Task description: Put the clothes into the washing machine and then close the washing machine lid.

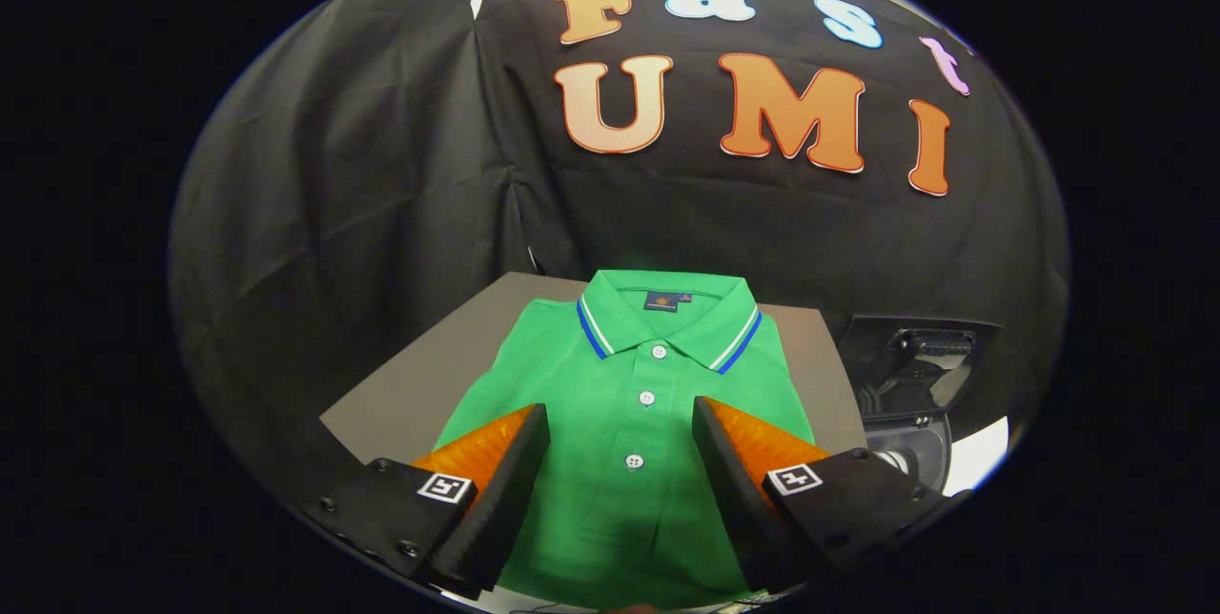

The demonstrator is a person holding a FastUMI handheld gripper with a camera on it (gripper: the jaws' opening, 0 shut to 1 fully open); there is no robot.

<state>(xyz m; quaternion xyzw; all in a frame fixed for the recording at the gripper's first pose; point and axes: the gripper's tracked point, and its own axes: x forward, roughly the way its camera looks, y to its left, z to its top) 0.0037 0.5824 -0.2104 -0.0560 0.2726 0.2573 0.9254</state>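
Lying folded, green polo shirt (629, 423) spans beneath and between the gripper's (620, 423) parted jaws.

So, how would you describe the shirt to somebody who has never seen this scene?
Find the grey table in front of the black cloth wall. On it lies a folded green polo shirt, collar toward the wall, with the open hand-held gripper above it, one finger over each side of its front. Its blue and white collar edge and white buttons set it apart from the dark machine beside the table.

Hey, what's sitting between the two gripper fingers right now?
In the gripper view, the open gripper has the green polo shirt between its fingers, button placket in the gap, lying folded on the grey board.
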